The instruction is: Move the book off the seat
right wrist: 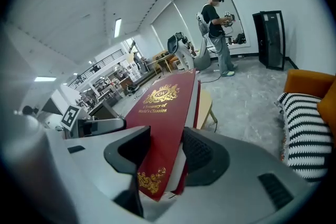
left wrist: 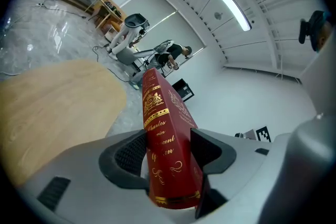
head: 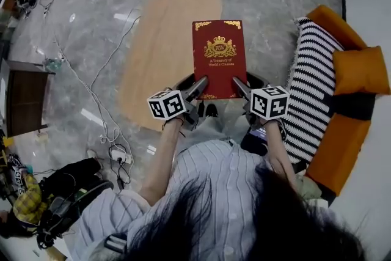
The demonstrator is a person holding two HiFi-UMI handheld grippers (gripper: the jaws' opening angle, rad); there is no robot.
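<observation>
Red book (head: 219,58) is being pinched by left gripper (head: 198,86) and right gripper (head: 239,87) mid-frame, clear of the orange seat (head: 351,64) at right; set-down judged pending.

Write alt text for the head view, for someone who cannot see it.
Seen from above, a person holds a red book, cover up, by its near corners with the left gripper and the right gripper, over the edge of a light wooden table. An orange seat with a striped cushion stands to the right.
</observation>
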